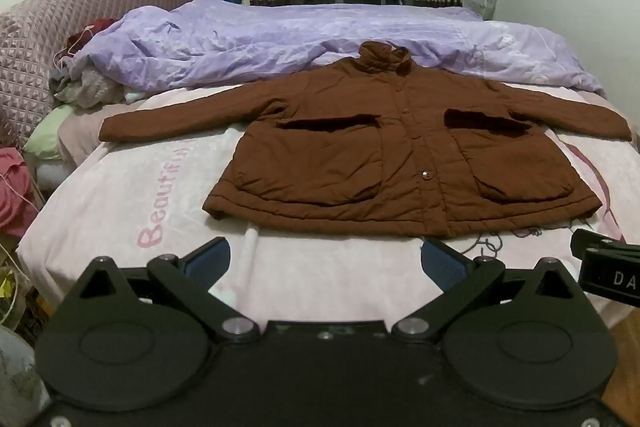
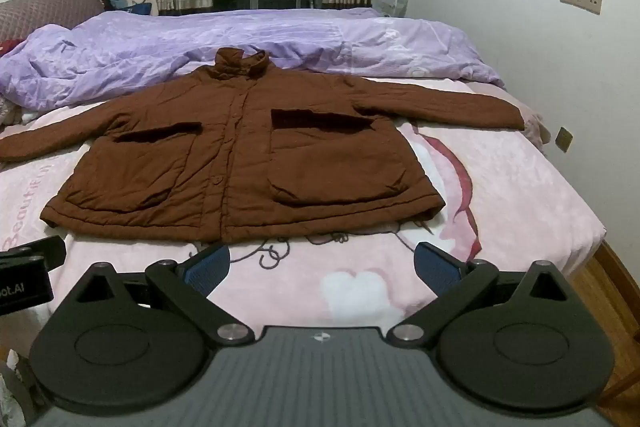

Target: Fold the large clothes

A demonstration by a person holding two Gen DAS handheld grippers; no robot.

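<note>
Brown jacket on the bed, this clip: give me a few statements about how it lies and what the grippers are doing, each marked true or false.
1. The brown jacket lies flat, front up, with both sleeves spread out to the sides. True.
2. The left gripper is shut on the jacket's hem. False: its jaws stand open, short of the hem, touching nothing.
3. The purple quilt lies bunched beyond the jacket's collar. True.
4. The right gripper is open and holds nothing. True.
5. One sleeve is already folded across the chest. False: neither sleeve is folded in.
</note>
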